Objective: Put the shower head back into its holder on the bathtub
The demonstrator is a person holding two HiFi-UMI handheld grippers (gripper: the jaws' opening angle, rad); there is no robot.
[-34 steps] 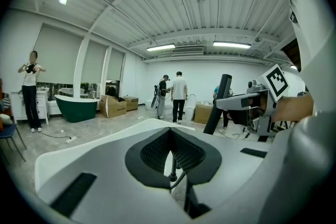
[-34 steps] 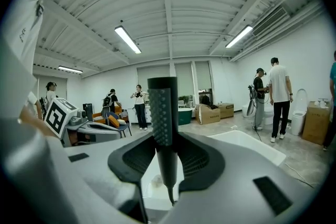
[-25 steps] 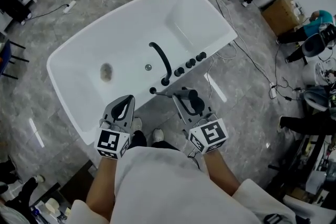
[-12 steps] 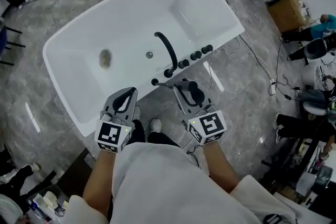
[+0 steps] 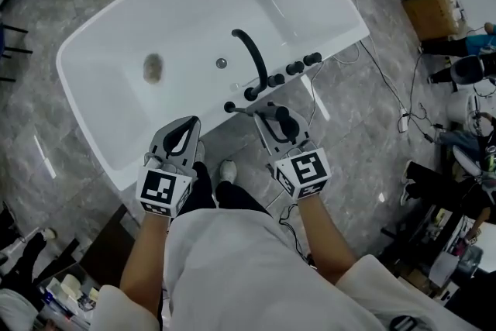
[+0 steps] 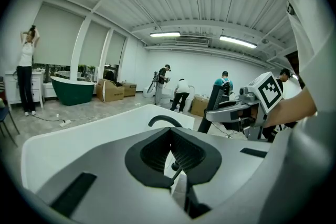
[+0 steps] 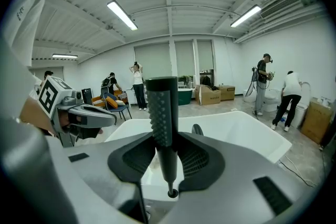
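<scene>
A white bathtub (image 5: 116, 159) lies crosswise below me, with a black curved spout (image 5: 249, 58) and black knobs (image 5: 294, 68) on its near rim. A small black holder (image 5: 229, 107) sits on that rim left of the spout, and a thin hose runs from it toward the right gripper. My right gripper (image 5: 271, 111) is shut on the black shower head (image 5: 284, 122), just short of the rim and right of the holder. In the right gripper view the studded shower head (image 7: 161, 118) stands upright between the jaws. My left gripper (image 5: 188, 126) is shut with nothing in it, beside the rim.
Cables (image 5: 372, 62) trail over the grey tiled floor right of the tub. A cardboard box (image 5: 431, 8) and several people stand at the far right. A dark green tub (image 6: 73, 89) and boxes show far off in the left gripper view. My shoes (image 5: 226, 169) are between the grippers.
Both grippers have come closer to the tub's near rim, the right one still shut on the shower head and now nearer the holder. The tub sits higher in the head view.
</scene>
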